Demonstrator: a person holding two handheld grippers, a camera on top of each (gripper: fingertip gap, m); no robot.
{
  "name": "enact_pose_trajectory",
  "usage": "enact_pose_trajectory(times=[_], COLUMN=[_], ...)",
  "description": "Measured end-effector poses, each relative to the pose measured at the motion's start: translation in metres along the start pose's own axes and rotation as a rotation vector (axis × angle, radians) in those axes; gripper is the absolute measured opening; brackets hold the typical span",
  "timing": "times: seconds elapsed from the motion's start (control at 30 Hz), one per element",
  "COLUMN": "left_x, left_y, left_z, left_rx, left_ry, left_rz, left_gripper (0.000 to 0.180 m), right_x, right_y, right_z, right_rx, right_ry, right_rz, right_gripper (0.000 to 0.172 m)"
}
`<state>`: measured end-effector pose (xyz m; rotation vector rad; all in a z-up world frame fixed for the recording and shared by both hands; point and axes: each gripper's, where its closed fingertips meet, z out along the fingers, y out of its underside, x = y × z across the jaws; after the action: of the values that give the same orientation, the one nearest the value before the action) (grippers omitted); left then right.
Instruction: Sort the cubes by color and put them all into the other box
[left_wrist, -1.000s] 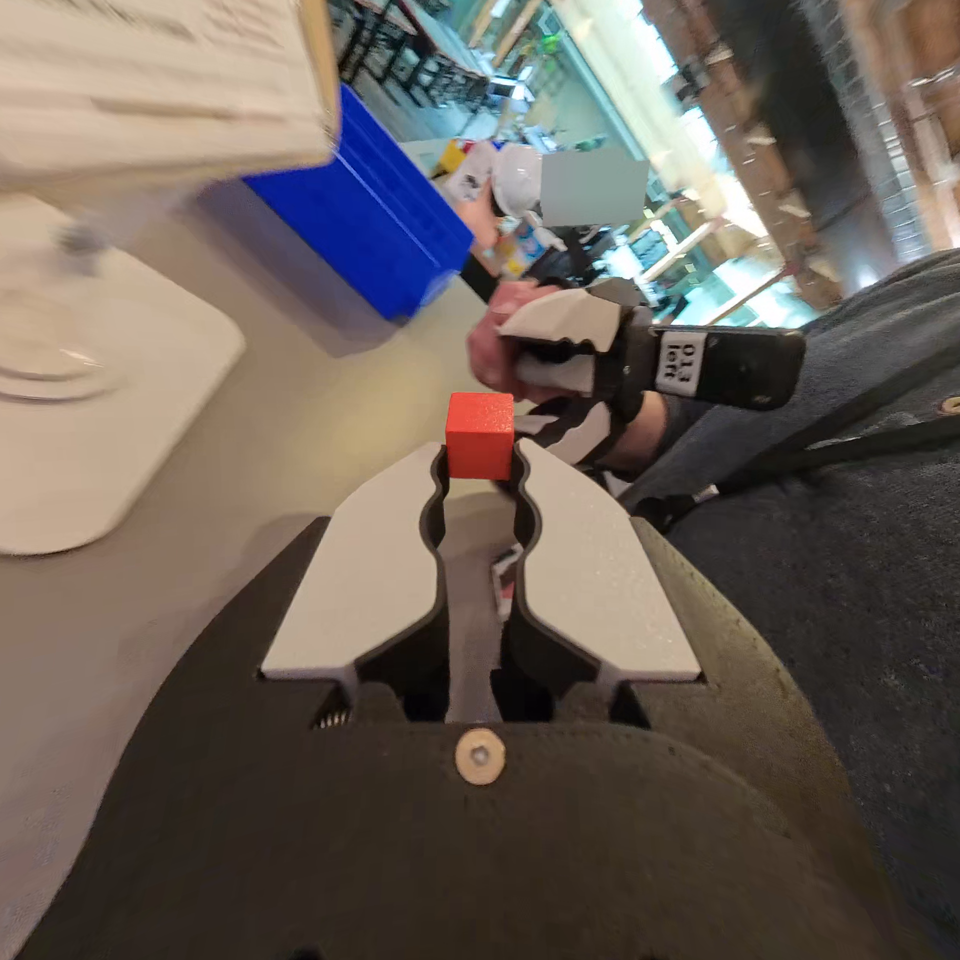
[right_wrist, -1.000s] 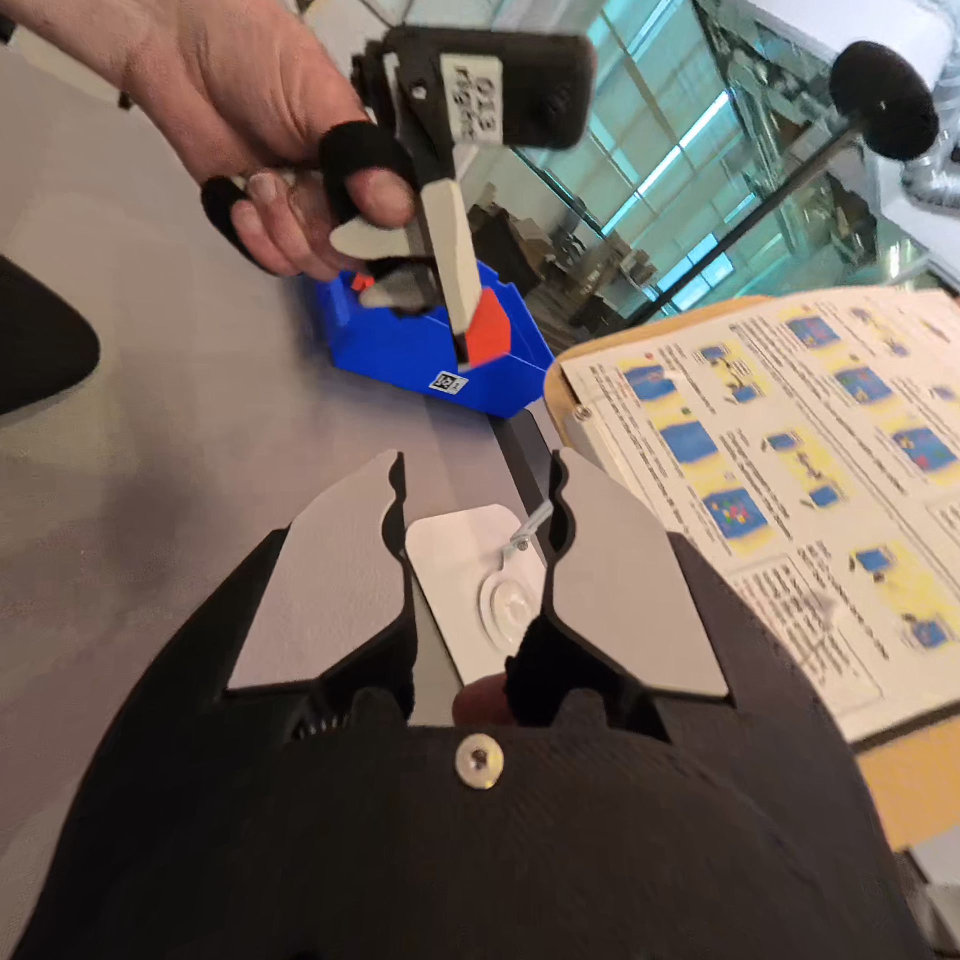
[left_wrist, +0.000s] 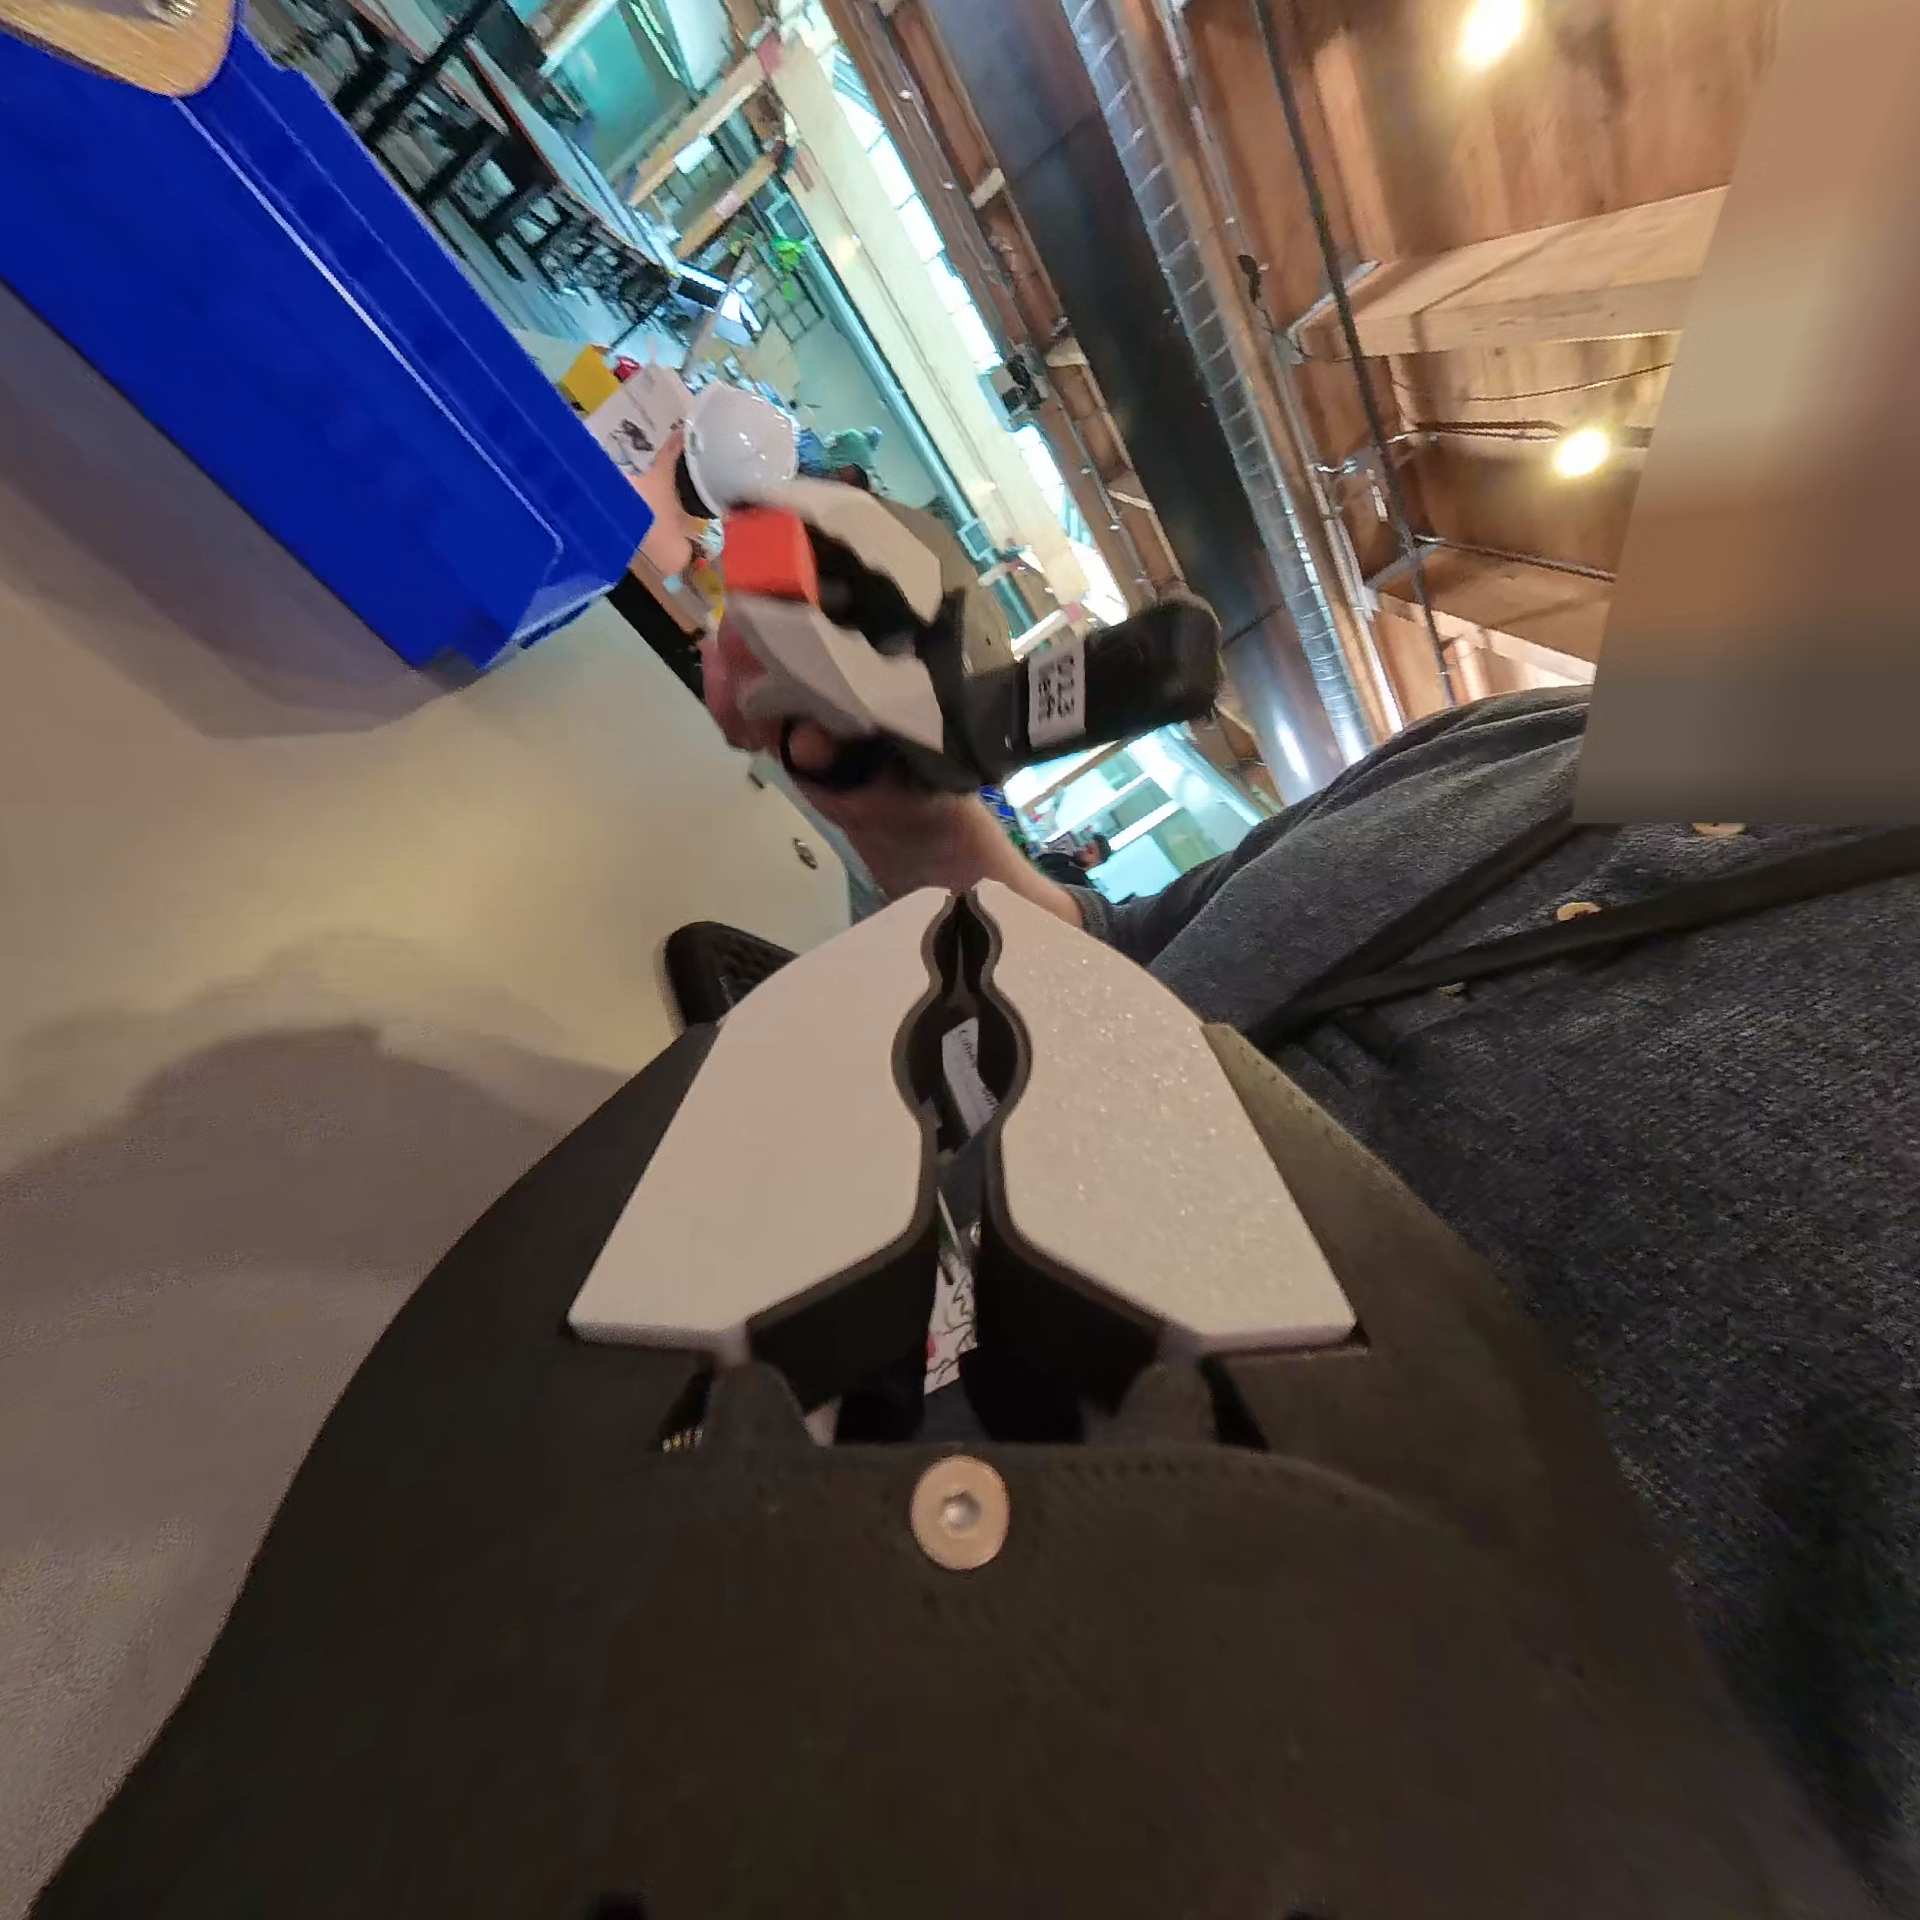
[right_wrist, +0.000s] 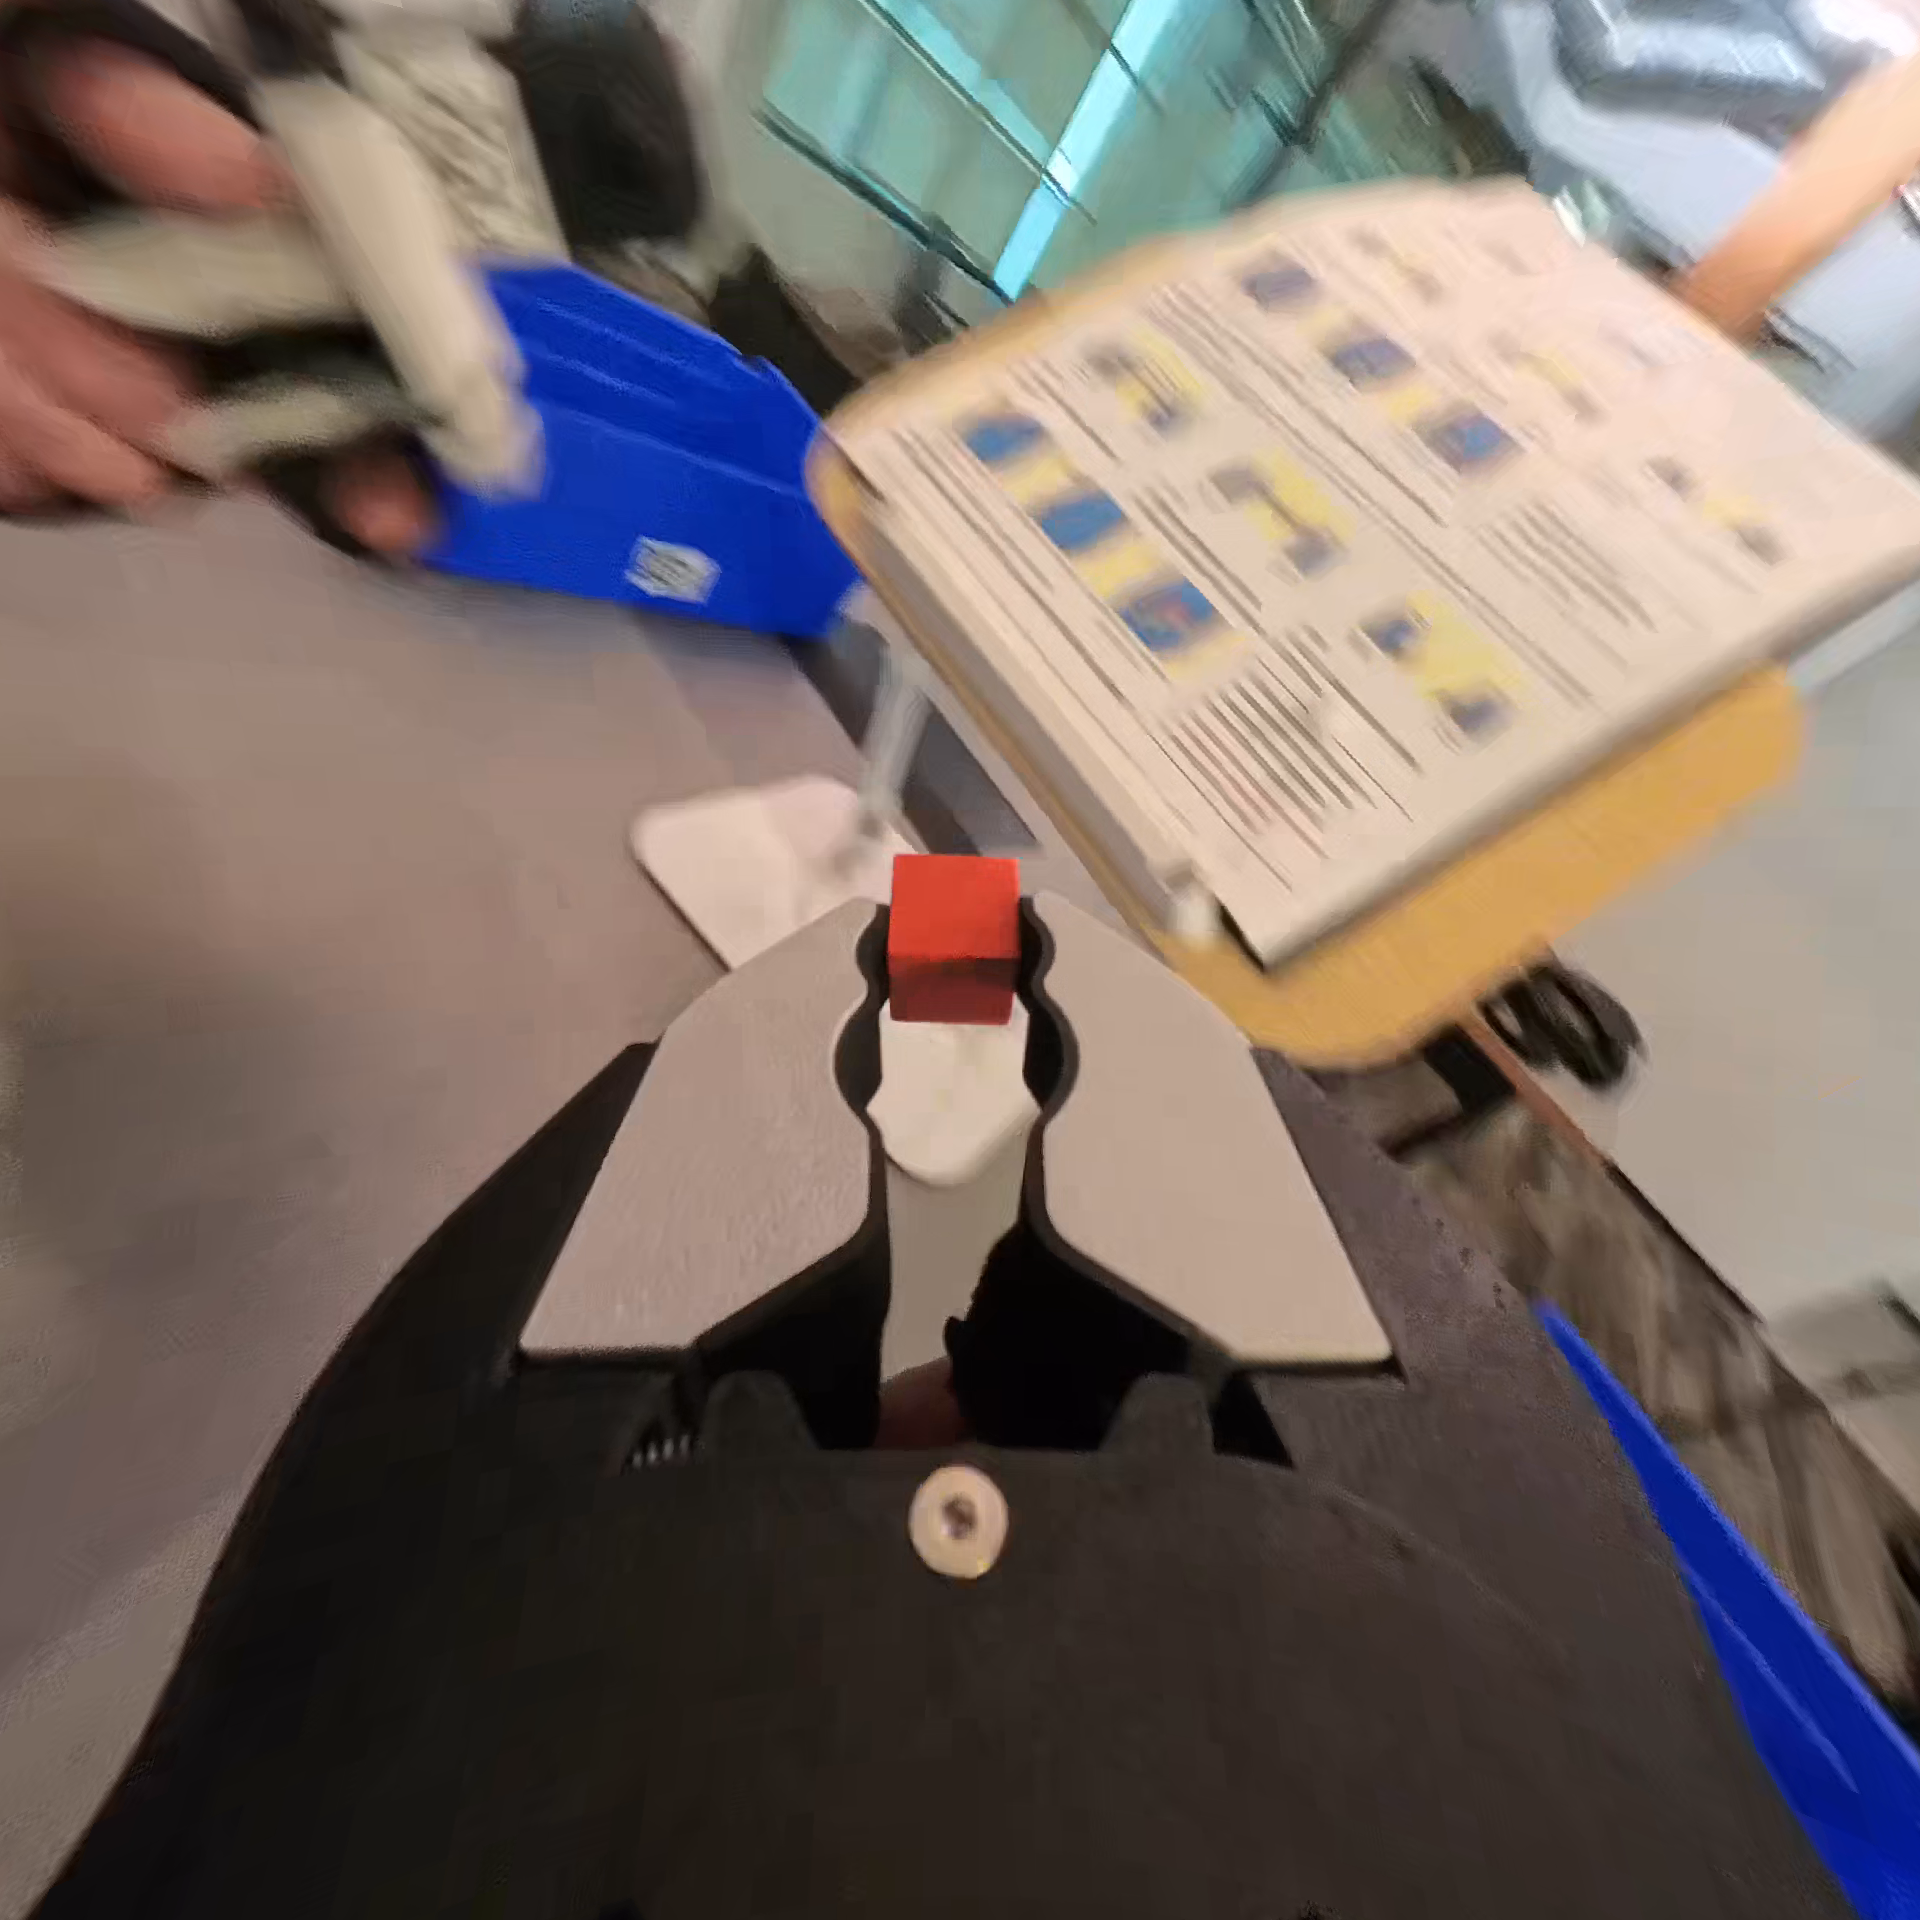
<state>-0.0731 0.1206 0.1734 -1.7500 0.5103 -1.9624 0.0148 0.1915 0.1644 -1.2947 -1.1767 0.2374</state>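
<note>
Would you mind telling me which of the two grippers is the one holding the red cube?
The right gripper: the red cube sits pinched between its fingertips. The left gripper has its fingertips closed together with nothing between them.

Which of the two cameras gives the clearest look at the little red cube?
The right wrist view: the red cube sits close and sharp, pinched between the right tool tips. The left wrist view shows the same cube smaller, farther off and slightly blurred, in that tool near the blue box.

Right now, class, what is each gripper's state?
Left gripper: closed, nothing held.
Right gripper: closed on the small red cube.
</note>
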Motion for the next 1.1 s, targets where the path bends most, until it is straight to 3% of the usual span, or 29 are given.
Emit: enact_pose_trajectory(times=[0.17,0.3,0.37,0.43,0.63,0.83,1.0,1.1], left_x=[-0.006,-0.007,-0.007,-0.008,-0.011,-0.023,-0.033,-0.039], left_y=[0.007,0.018,0.021,0.024,0.019,0.000,-0.046,-0.068], left_z=[-0.012,-0.012,-0.011,-0.013,-0.037,-0.081,-0.160,-0.221], left_rx=[0.019,0.008,0.004,0.001,0.048,0.068,0.081,-0.101], left_ry=[-0.069,-0.080,-0.076,-0.093,-0.177,-0.348,-0.681,-0.969], left_rz=[0.000,-0.023,-0.038,-0.038,-0.016,0.062,0.223,0.416], left_gripper=[0.000,0.000,0.000,0.000,0.000,0.000,0.003,0.011], right_x=[0.116,0.173,0.189,0.195,0.202,0.168,0.136,0.123], right_y=[0.117,0.201,0.242,0.261,0.233,0.203,0.169,0.151], right_z=[-0.046,-0.070,-0.078,-0.082,-0.105,-0.108,-0.097,-0.091], right_rx=[-0.296,-0.494,-0.628,-0.689,-0.537,-0.472,-0.405,-0.373], right_ry=[0.312,0.416,0.446,0.443,0.574,0.553,0.483,0.445], right_rz=[0.131,0.270,0.320,0.334,0.397,0.398,0.339,0.297], right_gripper=[0.023,0.023,0.039,0.050,0.037,0.027,0.026,0.024])
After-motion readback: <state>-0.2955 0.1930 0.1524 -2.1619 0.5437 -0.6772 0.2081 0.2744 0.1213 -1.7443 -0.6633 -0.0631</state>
